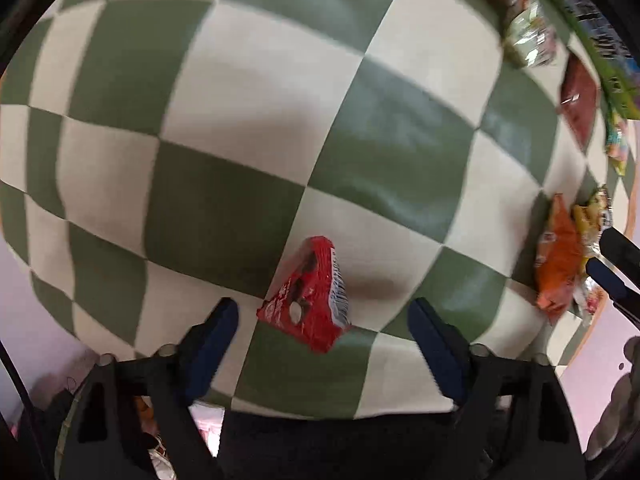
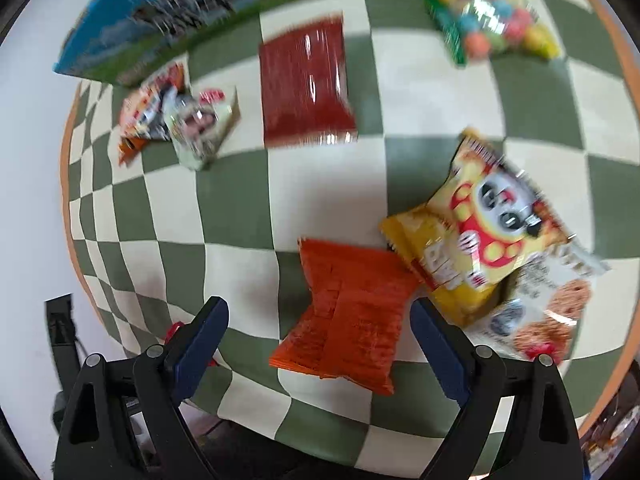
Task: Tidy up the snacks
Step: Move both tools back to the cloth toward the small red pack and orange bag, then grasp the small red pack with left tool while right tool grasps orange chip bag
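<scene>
In the left wrist view, a small red snack pack lies on the green and white checkered cloth, just ahead of and between the fingers of my open left gripper. In the right wrist view, an orange snack bag lies between the fingers of my open right gripper, untouched. A yellow panda bag overlaps a cookie bag to its right. The right gripper's fingers show at the right edge of the left wrist view, beside the orange bag.
Farther back in the right wrist view lie a dark red packet, a colourful candy bag, two small packs and a long blue and green box. The cloth's orange edge curves along the left, with white floor beyond.
</scene>
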`<action>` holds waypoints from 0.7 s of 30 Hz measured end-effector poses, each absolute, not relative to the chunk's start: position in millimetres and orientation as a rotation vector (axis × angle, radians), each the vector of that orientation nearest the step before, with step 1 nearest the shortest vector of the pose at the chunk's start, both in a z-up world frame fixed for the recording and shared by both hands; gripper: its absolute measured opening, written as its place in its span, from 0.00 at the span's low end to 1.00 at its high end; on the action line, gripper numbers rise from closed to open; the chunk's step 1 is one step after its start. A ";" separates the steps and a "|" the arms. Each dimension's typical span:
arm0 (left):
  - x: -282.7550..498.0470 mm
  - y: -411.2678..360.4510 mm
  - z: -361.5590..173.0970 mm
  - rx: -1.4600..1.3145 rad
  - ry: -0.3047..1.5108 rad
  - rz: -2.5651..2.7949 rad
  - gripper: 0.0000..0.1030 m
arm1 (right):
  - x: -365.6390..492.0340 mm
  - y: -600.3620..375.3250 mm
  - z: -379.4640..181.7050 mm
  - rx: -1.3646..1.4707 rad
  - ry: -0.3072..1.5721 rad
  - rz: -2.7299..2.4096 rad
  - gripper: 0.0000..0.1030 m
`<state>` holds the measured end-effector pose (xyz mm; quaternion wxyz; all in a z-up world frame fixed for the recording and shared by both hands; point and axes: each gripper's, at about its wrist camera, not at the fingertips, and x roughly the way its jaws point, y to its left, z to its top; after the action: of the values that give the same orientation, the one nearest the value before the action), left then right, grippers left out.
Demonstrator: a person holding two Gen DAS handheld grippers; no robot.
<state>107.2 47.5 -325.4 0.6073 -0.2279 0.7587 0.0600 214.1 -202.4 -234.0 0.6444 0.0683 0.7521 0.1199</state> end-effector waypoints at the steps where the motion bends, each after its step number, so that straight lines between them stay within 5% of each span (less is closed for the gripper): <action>1: 105.9 46.6 -333.4 -0.538 1.763 0.141 0.56 | 213.5 -202.0 -238.6 0.161 1.726 0.271 0.92; 2: 105.3 46.0 -338.7 -0.532 1.773 0.148 0.43 | 213.0 -201.6 -244.2 0.169 1.741 0.268 0.92; 6: 106.2 44.6 -342.6 -0.545 1.766 0.147 0.38 | 213.1 -200.7 -263.1 0.185 1.776 0.238 0.88; 7: 109.5 41.8 -338.1 -0.535 1.755 0.137 0.37 | 213.2 -200.2 -268.0 0.188 1.790 0.233 0.85; 9: 118.3 36.5 -328.0 -0.518 1.725 0.119 0.37 | 212.6 -199.7 -275.6 0.174 1.811 0.215 0.62; 12: 140.6 24.9 -310.6 -0.473 1.673 0.089 0.37 | 210.0 -198.5 -277.2 0.142 1.797 0.220 0.55; 21: 205.5 -8.7 -313.1 -0.377 1.673 -0.018 0.42 | 219.7 -180.8 -269.4 0.056 1.717 0.237 0.55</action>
<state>205.5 -8.7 -313.1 0.6545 -0.1661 0.7375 -0.0080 219.7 -180.8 -269.4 0.6472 0.0248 0.7548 0.1042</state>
